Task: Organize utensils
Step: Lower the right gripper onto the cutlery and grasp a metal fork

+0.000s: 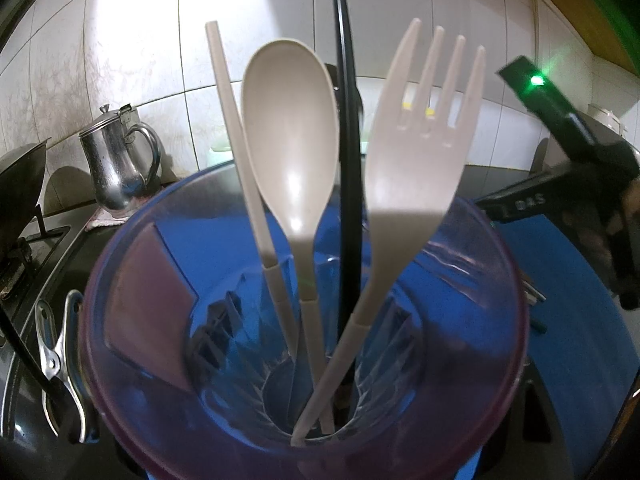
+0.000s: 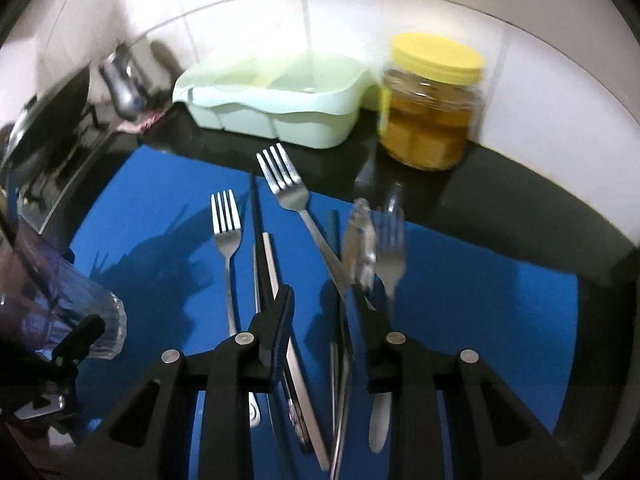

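Glass holder: a clear ribbed glass (image 1: 304, 344) is seen from above in the left wrist view, filling the lower frame; in the right wrist view it stands at the left edge of the blue mat (image 2: 500, 300).
Utensils in the glass: a beige plastic spoon (image 1: 290, 136), a beige plastic fork (image 1: 424, 136), a beige chopstick (image 1: 232, 136) and a thin black stick (image 1: 347, 120) stand handles-down in it.
Left gripper: the glass is held between its fingers; one black finger (image 2: 76, 340) is seen pressed against the glass wall.
Utensils on the mat: three metal forks (image 2: 226, 224) (image 2: 286, 184) (image 2: 390, 248) and a black chopstick (image 2: 258, 232) lie on the mat; further handles below are hidden by the gripper.
Right gripper (image 2: 324, 300): it is pointed down over the mat, jaws partly apart, nothing gripped; the pads are blurred.
Background: a pale green tray (image 2: 272, 96) and a yellow-lidded jar (image 2: 432, 104) stand by the tiled wall; a steel kettle (image 1: 116, 160) is seen at the left.
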A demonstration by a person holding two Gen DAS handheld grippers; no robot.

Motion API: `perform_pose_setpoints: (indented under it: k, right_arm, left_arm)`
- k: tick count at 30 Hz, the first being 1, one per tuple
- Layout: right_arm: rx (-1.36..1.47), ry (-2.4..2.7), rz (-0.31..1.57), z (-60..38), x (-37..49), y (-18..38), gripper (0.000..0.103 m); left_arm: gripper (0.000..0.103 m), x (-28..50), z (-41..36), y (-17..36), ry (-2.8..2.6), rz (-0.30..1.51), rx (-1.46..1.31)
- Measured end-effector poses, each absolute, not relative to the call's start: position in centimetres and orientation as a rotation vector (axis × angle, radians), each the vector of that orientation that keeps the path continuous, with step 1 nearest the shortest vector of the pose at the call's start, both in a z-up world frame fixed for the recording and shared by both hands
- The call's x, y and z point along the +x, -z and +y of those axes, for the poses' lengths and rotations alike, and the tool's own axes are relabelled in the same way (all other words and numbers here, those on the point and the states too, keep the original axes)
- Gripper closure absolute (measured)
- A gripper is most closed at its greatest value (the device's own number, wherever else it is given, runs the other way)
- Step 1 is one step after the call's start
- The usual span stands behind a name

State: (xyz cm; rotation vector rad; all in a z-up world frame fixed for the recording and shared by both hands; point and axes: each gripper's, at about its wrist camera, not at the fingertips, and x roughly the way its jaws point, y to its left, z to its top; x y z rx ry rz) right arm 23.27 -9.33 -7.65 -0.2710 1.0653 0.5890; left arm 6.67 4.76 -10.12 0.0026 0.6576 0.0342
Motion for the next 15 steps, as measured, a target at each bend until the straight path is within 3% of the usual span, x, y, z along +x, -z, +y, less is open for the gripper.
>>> perform_pose_setpoints:
  k: [15]
  right_arm:
    - [-0.472, -0.687, 1.136, -4.6, 27.8, 9.2, 0.074]
  left_arm:
    - [0.019, 6.9, 4.7, 10.1, -0.036, 0.668, 0.006]
